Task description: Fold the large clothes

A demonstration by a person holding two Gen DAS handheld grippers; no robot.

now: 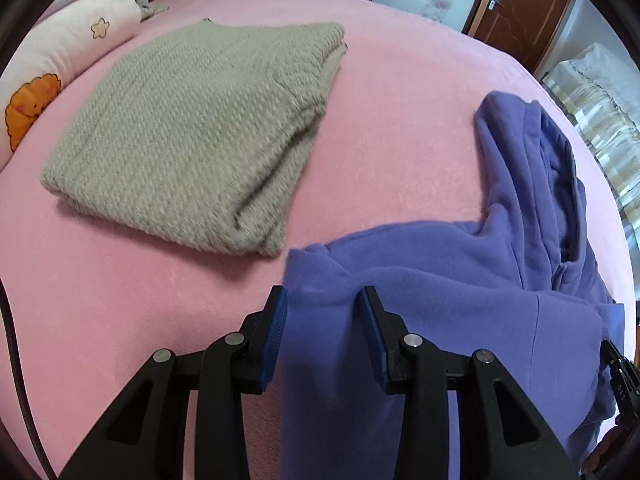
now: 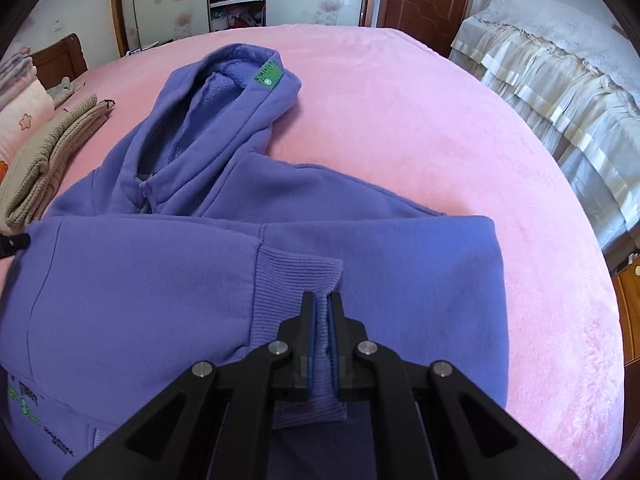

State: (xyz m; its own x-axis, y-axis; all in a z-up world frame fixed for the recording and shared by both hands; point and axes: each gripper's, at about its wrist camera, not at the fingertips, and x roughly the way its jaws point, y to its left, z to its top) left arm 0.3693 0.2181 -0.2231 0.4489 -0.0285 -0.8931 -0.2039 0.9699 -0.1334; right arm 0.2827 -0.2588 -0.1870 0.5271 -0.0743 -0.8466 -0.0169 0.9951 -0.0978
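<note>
The right gripper (image 2: 323, 300) is pinching the hoodie's (image 2: 160, 272) cuff (image 2: 296, 280); the left gripper (image 1: 323, 294), jaws partly spread, is straddling a hoodie fold on the bed (image 1: 400, 92).

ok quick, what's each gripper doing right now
left gripper: jaws open, straddling a fold of the purple fleece hoodie, not clamped.
right gripper: shut on the hoodie's ribbed cuff.

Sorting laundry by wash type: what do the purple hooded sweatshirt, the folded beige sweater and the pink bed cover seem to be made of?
Purple hooded sweatshirt: likely cotton-blend fleece, matte outside, fuzzy brushed lining in the hood, ribbed knit cuff. Folded beige sweater: chunky knit, perhaps wool or acrylic, with a raised stitch pattern. Pink bed cover: plush, velvety pile with a soft sheen, possibly polyester.
</note>
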